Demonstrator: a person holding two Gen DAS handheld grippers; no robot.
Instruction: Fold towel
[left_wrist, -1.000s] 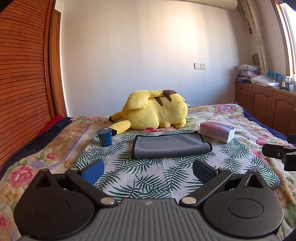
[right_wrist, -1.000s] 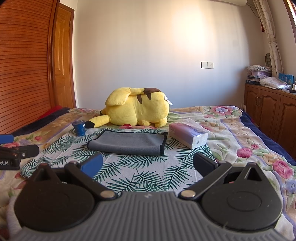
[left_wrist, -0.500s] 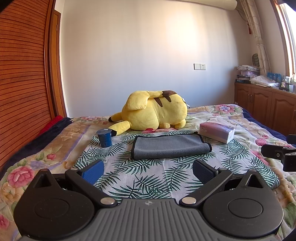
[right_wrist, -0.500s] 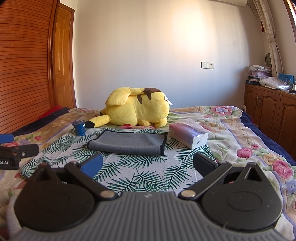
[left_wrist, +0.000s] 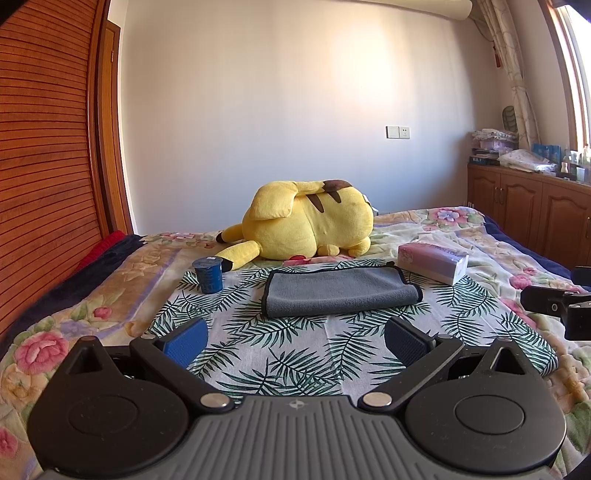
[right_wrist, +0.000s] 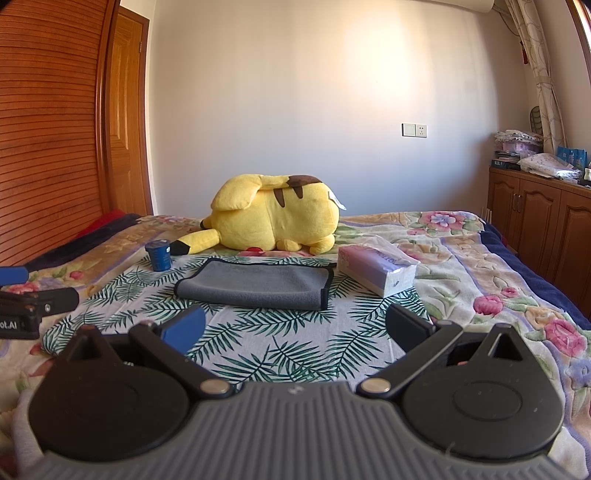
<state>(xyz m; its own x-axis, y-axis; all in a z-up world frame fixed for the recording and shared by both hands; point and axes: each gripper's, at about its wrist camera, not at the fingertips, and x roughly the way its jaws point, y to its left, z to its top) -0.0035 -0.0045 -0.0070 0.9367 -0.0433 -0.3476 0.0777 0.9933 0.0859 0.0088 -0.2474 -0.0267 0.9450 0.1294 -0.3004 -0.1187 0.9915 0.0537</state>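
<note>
A grey towel with dark trim lies folded flat on a palm-leaf cloth on the bed; it also shows in the right wrist view. My left gripper is open and empty, a short way in front of the towel, not touching it. My right gripper is open and empty, also in front of the towel. The right gripper's tip shows at the right edge of the left wrist view. The left gripper's tip shows at the left edge of the right wrist view.
A yellow plush toy lies behind the towel. A small blue cup stands to the towel's left. A pink tissue pack lies to its right. Wooden cabinets stand at the right, a wooden wardrobe at the left.
</note>
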